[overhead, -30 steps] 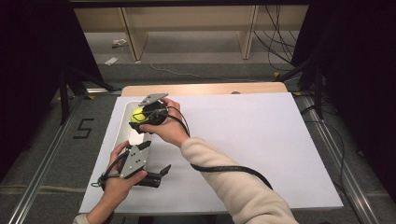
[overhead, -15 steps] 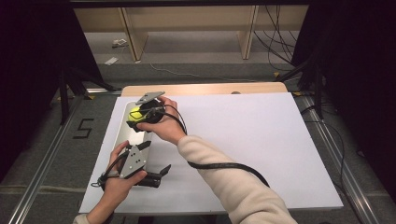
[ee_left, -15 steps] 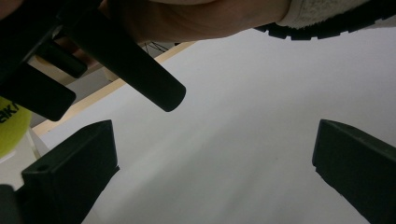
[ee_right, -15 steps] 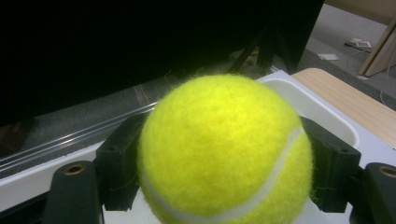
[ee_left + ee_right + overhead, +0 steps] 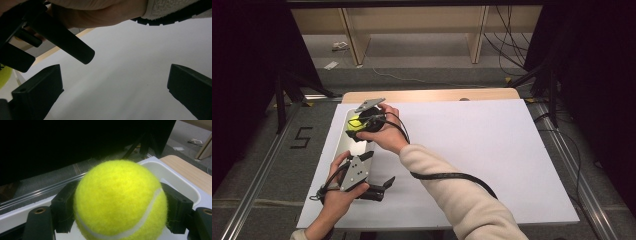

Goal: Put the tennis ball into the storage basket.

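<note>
A yellow tennis ball [image 5: 120, 200] sits between the two black jaws of my right gripper [image 5: 120, 206], which is shut on it. In the high view the ball [image 5: 355, 121] and right gripper [image 5: 357, 126] hang over the far end of a long white tray [image 5: 343, 146] at the table's left. The tray's rim [image 5: 175, 178] curves behind the ball in the right gripper view. My left gripper [image 5: 384, 189] lies low near the front left edge, jaws apart. Only white table surface lies between its jaws in the left gripper view [image 5: 112, 96].
A white sheet [image 5: 492, 150] covers the table, with a strip of bare wood [image 5: 437, 95] at the far edge. The right forearm in a cream sleeve [image 5: 452, 195] crosses the front, its black cable [image 5: 452, 176] trailing. Metal rails [image 5: 257, 185] run along the table's sides.
My right gripper has carried the ball slightly to the left over the tray. The left gripper has stayed where it was.
</note>
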The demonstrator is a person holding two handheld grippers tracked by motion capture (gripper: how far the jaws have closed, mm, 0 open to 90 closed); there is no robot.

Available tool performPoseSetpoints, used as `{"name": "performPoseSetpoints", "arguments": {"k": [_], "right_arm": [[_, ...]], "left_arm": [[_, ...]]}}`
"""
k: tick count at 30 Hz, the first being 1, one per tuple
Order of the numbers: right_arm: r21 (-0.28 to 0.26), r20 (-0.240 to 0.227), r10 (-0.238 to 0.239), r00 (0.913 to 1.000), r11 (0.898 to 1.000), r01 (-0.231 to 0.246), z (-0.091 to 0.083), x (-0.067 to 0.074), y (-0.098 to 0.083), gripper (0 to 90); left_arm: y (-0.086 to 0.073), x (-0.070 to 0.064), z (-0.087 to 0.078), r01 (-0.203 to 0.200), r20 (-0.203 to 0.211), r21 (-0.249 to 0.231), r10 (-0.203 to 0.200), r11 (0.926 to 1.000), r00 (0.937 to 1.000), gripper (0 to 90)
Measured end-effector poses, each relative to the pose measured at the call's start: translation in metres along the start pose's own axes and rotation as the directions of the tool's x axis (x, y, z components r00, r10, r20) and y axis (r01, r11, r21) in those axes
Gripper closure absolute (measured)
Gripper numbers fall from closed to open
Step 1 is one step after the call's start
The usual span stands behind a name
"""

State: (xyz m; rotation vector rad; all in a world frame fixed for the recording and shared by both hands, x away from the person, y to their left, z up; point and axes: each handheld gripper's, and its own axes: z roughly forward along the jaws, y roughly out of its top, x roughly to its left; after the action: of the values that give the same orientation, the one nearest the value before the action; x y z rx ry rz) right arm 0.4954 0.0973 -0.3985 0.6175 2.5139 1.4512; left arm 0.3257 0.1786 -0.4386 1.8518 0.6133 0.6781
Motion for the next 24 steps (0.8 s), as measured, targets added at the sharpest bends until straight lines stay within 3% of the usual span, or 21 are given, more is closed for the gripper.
{"name": "performPoseSetpoints", "arguments": {"k": [24], "right_arm": [[0.034,-0.03,-0.019,0.9994,0.999,0.02,0.016,0.004,-0.001,26.4]], "left_arm": [[0.0,0.0,0.0,0.005,0.001,-0.002,-0.005,1.0,1.0,0.0]]}}
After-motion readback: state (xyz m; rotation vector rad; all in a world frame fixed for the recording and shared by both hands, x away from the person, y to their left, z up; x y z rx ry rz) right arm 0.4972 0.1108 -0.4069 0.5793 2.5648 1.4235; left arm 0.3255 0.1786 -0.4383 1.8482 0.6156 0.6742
